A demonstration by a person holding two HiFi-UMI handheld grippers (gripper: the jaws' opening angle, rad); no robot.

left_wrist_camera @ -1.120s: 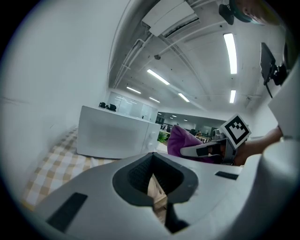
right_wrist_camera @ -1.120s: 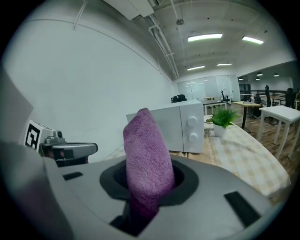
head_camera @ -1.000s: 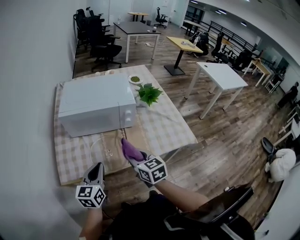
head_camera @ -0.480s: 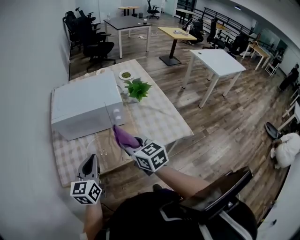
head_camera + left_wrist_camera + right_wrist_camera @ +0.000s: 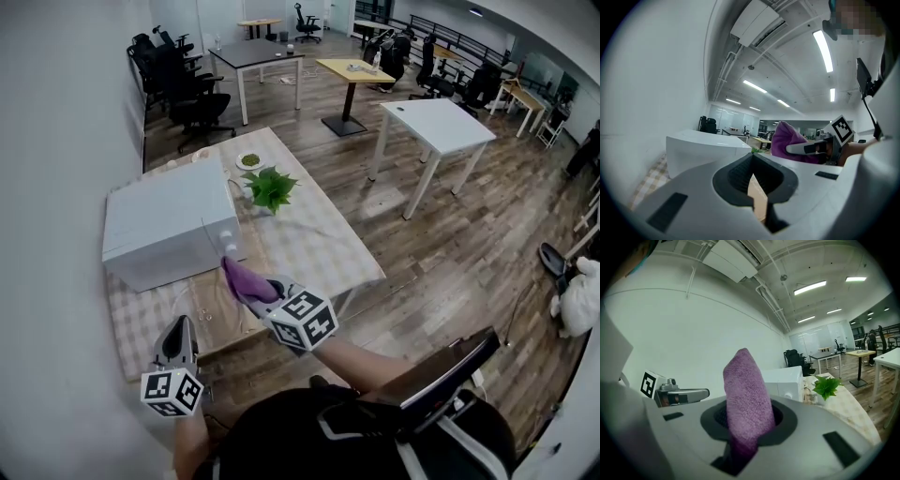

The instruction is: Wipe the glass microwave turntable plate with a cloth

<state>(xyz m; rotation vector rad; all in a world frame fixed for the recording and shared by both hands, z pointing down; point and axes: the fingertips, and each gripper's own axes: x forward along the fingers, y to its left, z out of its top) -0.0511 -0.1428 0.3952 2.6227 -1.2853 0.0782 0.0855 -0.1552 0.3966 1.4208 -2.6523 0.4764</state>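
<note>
Since a second ago the right gripper [image 5: 262, 292] has carried the purple cloth [image 5: 246, 278] up toward the front right corner of the microwave [image 5: 169, 225], while the left gripper [image 5: 178, 330] has barely shifted. The right gripper's jaws are clamped on the cloth, which stands upright out of them, and the left gripper's jaws are pressed together with nothing between them. The glass turntable plate [image 5: 192, 302] lies flat on the checked table [image 5: 309, 244] just before the microwave, between the two grippers.
</note>
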